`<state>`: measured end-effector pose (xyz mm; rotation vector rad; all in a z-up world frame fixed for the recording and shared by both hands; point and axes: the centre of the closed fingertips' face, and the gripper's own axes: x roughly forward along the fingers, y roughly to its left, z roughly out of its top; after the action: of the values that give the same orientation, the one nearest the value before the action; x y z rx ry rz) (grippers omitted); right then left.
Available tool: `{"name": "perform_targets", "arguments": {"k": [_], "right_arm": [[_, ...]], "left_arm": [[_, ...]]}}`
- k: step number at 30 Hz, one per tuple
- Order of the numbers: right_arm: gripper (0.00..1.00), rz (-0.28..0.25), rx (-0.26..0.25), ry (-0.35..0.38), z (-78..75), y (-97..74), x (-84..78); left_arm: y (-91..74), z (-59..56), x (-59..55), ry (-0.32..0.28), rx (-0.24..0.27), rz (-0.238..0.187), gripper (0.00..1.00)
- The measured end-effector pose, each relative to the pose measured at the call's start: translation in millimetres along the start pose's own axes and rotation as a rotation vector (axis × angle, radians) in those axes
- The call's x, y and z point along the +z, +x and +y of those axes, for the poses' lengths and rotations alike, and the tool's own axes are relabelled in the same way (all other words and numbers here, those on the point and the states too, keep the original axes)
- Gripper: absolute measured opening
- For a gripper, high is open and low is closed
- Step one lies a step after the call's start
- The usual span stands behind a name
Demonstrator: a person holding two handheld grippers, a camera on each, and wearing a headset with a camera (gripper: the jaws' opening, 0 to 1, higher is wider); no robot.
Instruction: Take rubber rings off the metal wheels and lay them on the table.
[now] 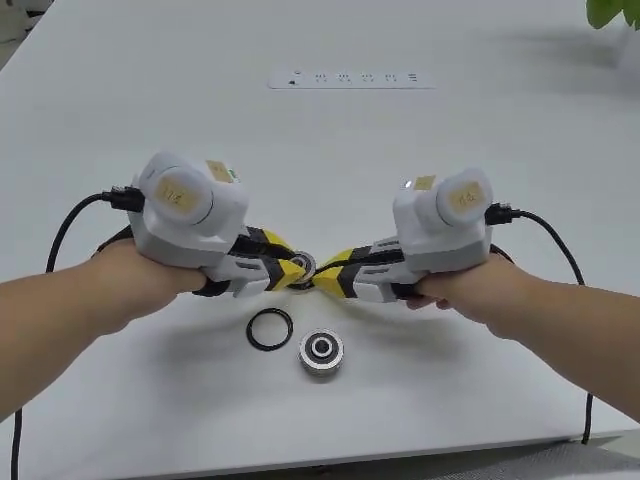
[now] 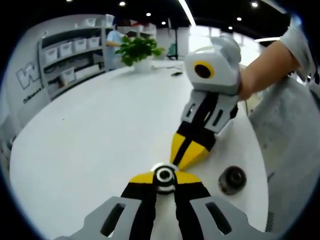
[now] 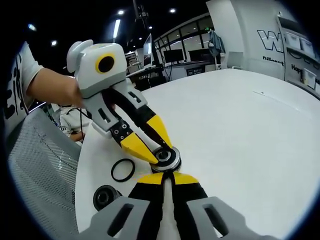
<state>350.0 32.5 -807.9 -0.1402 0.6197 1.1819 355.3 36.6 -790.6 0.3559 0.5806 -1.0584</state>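
Observation:
A small metal wheel [image 1: 303, 266] hangs above the white table [image 1: 330, 170], held between both grippers. My left gripper [image 1: 293, 268] is shut on the wheel [image 2: 164, 174], one yellow tip on each side. My right gripper [image 1: 322, 278] comes in from the opposite side. Its tips [image 3: 166, 176] are pinched together at the edge of the wheel [image 3: 167, 158], on its dark rubber ring. A loose black rubber ring [image 1: 270, 329] lies flat on the table below the grippers. A second metal wheel [image 1: 321, 352] lies just to the right of that ring.
A white power strip [image 1: 350, 79] lies at the far side of the table. Green plant leaves [image 1: 612, 10] show at the far right corner. Black cables [image 1: 560, 250] trail from both grippers. The table's front edge [image 1: 330, 462] runs close below the loose wheel.

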Motion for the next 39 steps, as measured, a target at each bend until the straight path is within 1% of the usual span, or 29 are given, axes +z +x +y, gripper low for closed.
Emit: {"name": "perform_targets", "arguments": {"k": [6, 7, 14, 19, 22, 30, 33, 35, 39], "right_arm": [[0.00, -0.010, -0.015, 0.031, -4.2, -2.9, 0.3], [0.00, -0.013, -0.020, 0.046, -5.5, -3.9, 0.6], [0.00, -0.025, -0.026, 0.081, -1.7, -6.0, 2.6], [0.00, -0.048, -0.032, 0.127, -3.1, -8.6, 4.8], [0.00, -0.086, -0.029, 0.177, -5.8, -10.3, 10.6], [0.00, -0.093, -0.035, 0.179, -4.8, -10.1, 12.9], [0.00, -0.098, -0.030, 0.185, -3.4, -10.0, 15.0], [0.00, -0.094, -0.034, 0.173, -4.6, -9.9, 14.7], [0.00, -0.093, -0.034, 0.174, -4.9, -9.7, 14.3]], "left_arm": [[0.2, -0.2, 0.1, 0.004, 0.006, 0.004, 0.13], [0.2, -0.3, 0.0, 0.004, 0.007, 0.004, 0.13], [0.1, -1.3, -0.4, 0.009, 0.011, 0.011, 0.13], [0.1, -2.2, -0.3, 0.019, 0.019, 0.014, 0.13], [0.3, -2.3, 0.0, 0.020, 0.021, 0.015, 0.13], [0.5, -2.1, 0.5, 0.018, 0.023, 0.016, 0.13], [1.1, -2.1, 0.8, 0.019, 0.024, 0.017, 0.13], [1.4, -1.6, 0.9, 0.019, 0.025, 0.018, 0.13], [1.7, -1.6, 1.1, 0.023, 0.026, 0.022, 0.13]]}}
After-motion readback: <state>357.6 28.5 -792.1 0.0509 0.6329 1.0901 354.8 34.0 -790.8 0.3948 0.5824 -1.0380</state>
